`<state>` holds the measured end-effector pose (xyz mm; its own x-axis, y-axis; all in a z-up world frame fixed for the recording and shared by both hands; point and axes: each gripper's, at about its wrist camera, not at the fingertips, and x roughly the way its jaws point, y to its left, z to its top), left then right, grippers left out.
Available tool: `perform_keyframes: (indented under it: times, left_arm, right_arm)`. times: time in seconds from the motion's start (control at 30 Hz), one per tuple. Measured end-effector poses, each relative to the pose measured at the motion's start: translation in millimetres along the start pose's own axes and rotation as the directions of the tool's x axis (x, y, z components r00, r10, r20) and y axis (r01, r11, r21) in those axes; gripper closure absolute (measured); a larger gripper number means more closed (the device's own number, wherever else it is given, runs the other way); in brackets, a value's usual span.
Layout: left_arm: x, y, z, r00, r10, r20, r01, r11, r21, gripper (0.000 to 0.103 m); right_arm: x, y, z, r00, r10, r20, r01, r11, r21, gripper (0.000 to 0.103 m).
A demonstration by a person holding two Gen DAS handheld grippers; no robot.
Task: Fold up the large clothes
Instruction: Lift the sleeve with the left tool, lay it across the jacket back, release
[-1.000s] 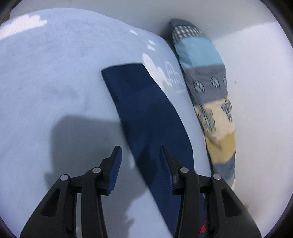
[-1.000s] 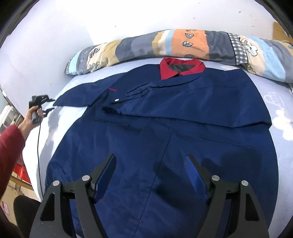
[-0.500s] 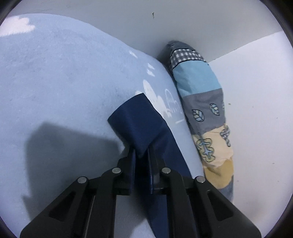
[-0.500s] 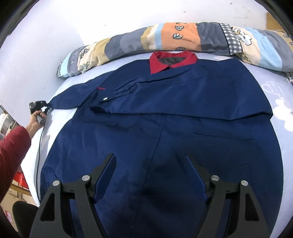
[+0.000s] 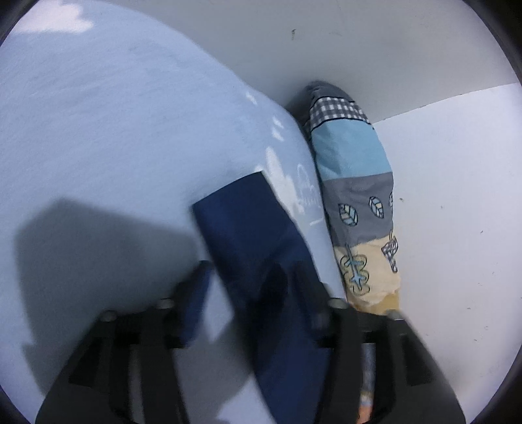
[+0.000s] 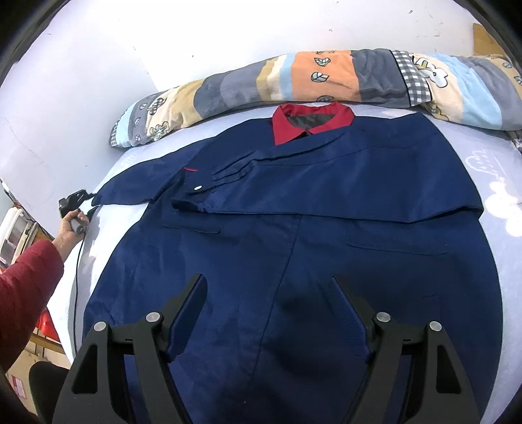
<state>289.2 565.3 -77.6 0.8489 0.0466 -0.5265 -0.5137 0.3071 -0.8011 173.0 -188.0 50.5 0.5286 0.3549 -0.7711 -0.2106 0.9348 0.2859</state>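
A navy jacket [image 6: 326, 234] with a red collar [image 6: 313, 122] lies flat on the bed, front up. One sleeve is folded across the chest, its snap cuff [image 6: 197, 187] near the middle. The other sleeve [image 5: 254, 248] stretches out to the bed's edge. My left gripper [image 5: 251, 287] is opening around that sleeve end; the cloth lies between the parted fingers. In the right wrist view a hand holds the left gripper [image 6: 73, 199] at the sleeve tip. My right gripper [image 6: 270, 293] hovers open over the jacket's lower front, holding nothing.
A rolled patchwork quilt [image 6: 310, 81] runs along the white wall [image 6: 228, 29] behind the collar and shows as the quilt [image 5: 355, 195] in the left wrist view. The light blue sheet [image 5: 98, 130] has cloud prints. A red sleeve [image 6: 26, 293] enters from the left.
The left gripper closed on the sleeve end half a second ago, and its jaws have now parted again with the cloth still between them. The right gripper stays open over the jacket.
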Motion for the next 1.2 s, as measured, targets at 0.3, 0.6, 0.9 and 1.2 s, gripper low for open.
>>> perform_keyframes:
  times: [0.3,0.6,0.9,1.2]
  left_arm:
    - [3.8,-56.5,-21.1,0.998,-0.031,0.046,0.022,0.984,0.176,0.097]
    - [-61.9,-178.1,-54.4,0.976,-0.203,-0.083,0.219,0.919,0.327,0.097]
    - [-126.0,-351.9,-193.8,0.885,-0.351,-0.306,0.455,0.790,0.411,0.097]
    - [-123.9,-427.6,-412.3,0.726,-0.344,-0.595,0.636,0.664,0.392,0.096]
  right_arm:
    - [2.9,-3.7,1.4,1.000,-0.020,0.005,0.020,1.000,0.014,0.024]
    - [-34.8,-15.8,8.0,0.993,-0.013,0.115,0.006,0.998,0.063,0.024]
    - [-84.3,-44.3,10.4,0.972,-0.011,0.233,-0.021,0.991,0.135,0.024]
    - [-125.2,-81.6,4.0,0.946,-0.014,0.325,-0.066,0.970,0.234,0.024]
